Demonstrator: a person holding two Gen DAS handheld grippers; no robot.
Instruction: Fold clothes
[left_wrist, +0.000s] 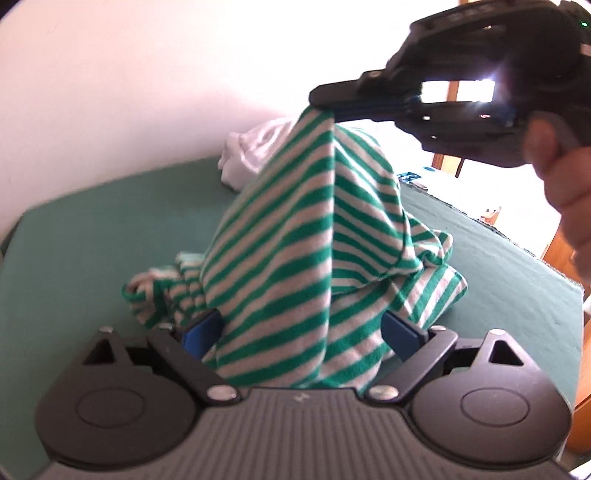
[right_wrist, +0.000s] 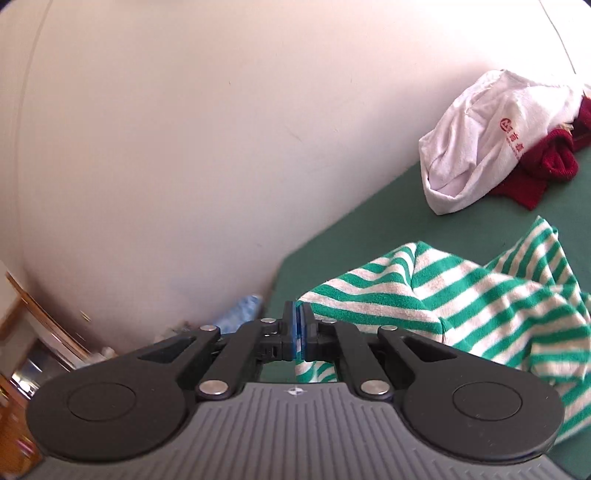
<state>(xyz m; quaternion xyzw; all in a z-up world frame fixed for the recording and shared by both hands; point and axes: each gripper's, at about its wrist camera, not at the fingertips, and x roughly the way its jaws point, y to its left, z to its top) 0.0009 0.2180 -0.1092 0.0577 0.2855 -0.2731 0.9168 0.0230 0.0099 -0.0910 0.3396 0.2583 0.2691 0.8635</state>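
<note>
Striped shirt, soft green-and-white knit, hung in a creased peak from the right gripper, whose blue pads were clamped on its top edge. Left gripper stood with jaws spread, cloth draped between and hiding the fingertips. Beyond lay a crumpled white shirt touching a dark red garment on green bedding.

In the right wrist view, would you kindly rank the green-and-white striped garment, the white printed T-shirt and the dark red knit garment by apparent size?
1. Green-and-white striped garment, largest, though nearest the camera.
2. White printed T-shirt.
3. Dark red knit garment, smallest; partly hidden by the T-shirt and cut off by the frame edge, so its true size is unsure.
</note>
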